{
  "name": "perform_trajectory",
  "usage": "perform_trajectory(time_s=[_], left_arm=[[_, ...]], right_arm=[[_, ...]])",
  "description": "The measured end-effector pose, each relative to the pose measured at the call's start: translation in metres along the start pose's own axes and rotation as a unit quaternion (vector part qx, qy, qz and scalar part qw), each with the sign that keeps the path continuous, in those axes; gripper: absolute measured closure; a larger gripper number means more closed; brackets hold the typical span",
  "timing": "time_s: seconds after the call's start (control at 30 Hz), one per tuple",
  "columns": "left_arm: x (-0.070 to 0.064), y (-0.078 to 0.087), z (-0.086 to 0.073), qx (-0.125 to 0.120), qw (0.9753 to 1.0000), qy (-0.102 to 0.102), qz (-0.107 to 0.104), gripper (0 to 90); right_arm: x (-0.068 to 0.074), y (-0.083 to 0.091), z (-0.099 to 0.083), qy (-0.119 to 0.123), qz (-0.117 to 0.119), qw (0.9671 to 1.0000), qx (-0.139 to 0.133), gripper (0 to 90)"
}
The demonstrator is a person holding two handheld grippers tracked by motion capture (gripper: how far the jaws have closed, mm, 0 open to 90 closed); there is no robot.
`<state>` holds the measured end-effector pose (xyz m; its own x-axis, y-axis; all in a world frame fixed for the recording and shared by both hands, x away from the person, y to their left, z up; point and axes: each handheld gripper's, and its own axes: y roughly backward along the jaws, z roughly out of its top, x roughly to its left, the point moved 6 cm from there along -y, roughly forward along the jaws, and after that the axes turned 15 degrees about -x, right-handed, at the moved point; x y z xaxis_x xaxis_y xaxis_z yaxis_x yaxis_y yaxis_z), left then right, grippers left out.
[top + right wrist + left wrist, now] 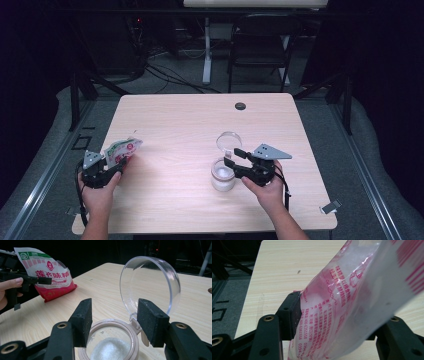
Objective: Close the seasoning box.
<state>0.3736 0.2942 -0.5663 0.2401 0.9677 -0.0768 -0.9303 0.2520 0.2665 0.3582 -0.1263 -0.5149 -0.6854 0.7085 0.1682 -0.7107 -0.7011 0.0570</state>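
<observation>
A red, white and green printed plastic bag point(123, 149) of white powder is tilted up off the table point(190, 125) at the left, and my left gripper point(117, 163) is shut on it. In the left gripper view the bag point(352, 300) is pinched between the jaws of that gripper point(337, 323). A small clear jar point(222, 176) holding white powder point(110, 350) stands right of centre, its hinged clear lid point(229, 141) flipped up. My right gripper point(233, 157) is open just over the jar's rim point(113, 323), with one pad point(150, 320) by the lid hinge. Farther off are the bag point(50, 275) and the left gripper point(25, 280).
A dark round grommet point(240, 106) sits near the table's far edge. A folding chair point(260, 45) and a white table leg point(206, 50) stand beyond the table. A small clip point(331, 206) hangs at the front right corner. Bare tabletop lies between bag and jar.
</observation>
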Motion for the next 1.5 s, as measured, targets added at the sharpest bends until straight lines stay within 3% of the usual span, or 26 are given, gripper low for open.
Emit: perform_trajectory(time_s=[0.27, 0.47, 0.77, 0.9, 1.17, 1.5], left_arm=[[-0.009, 0.004, 0.009, -0.018, 0.9998, -0.004, -0.010, 43.9], [-0.016, 0.008, 0.014, -0.025, 0.9993, -0.022, -0.016, 43.9], [-0.024, 0.011, 0.020, -0.031, 0.9988, -0.033, -0.019, 43.9], [-0.028, 0.017, 0.030, -0.044, 0.9985, -0.026, -0.019, 43.8], [-0.045, 0.022, 0.040, -0.048, 0.9972, -0.035, -0.045, 43.6], [-0.079, 0.020, 0.039, -0.036, 0.9931, -0.062, -0.093, 43.7]], right_arm=[[0.000, 0.000, 0.000, 0.001, -0.002, 1.0000, 0.000, 45.5], [-0.001, 0.000, -0.001, -0.001, -0.005, 1.0000, -0.002, 45.5], [-0.003, 0.001, 0.000, -0.001, -0.006, 1.0000, -0.002, 45.5], [-0.004, 0.002, 0.000, 0.000, -0.007, 1.0000, -0.001, 45.4], [-0.005, 0.004, 0.002, 0.005, -0.011, 0.9999, -0.004, 45.3], [-0.005, 0.008, 0.010, 0.001, -0.015, 0.9997, -0.019, 46.8]])
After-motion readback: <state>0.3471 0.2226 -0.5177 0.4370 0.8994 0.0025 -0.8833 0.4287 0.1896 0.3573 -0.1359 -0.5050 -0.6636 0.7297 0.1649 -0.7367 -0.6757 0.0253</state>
